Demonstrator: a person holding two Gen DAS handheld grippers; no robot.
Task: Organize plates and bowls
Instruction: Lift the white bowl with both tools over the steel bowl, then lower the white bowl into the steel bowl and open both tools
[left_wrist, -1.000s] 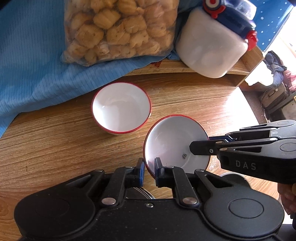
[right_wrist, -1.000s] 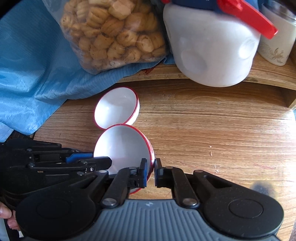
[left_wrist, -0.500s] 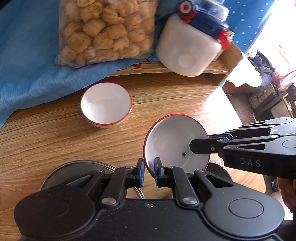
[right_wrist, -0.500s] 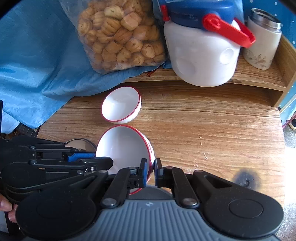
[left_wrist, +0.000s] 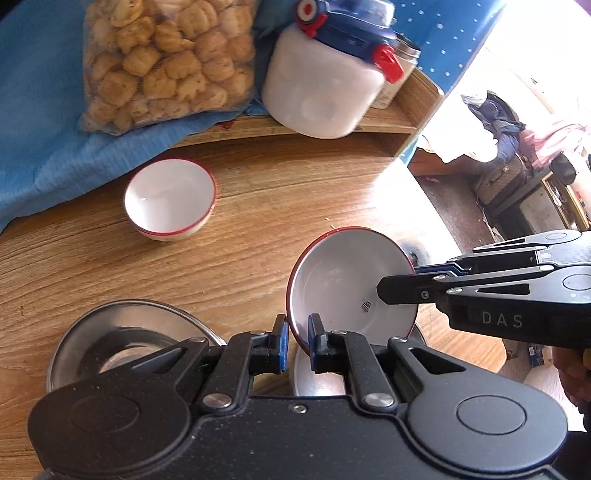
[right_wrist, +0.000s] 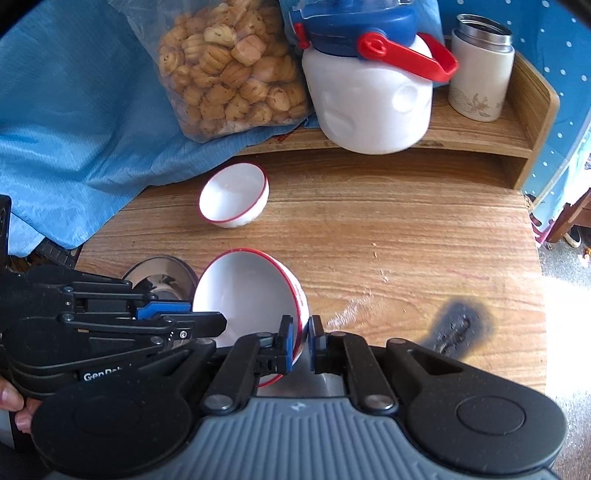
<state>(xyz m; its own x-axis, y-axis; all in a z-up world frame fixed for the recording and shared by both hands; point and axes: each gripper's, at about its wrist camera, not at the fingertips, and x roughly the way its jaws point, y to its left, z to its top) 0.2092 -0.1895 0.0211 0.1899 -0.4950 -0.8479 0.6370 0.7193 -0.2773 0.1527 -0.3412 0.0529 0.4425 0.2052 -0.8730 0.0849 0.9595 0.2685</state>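
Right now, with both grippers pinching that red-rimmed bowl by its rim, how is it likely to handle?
The held bowl looks rigid and glossy, so it could slip between the narrow pads. The left gripper and right gripper clamp opposite rim edges while it hangs tilted, so uneven pull might swing it. It seems ceramic or melamine; dropped on the wooden table, it might chip.

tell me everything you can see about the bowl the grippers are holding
The held bowl is white with a thin red rim and a small dark mark inside, glossy like ceramic or enamel. It is empty, tilted and lifted off the wooden table. The left gripper and right gripper each pinch its rim on opposite sides.
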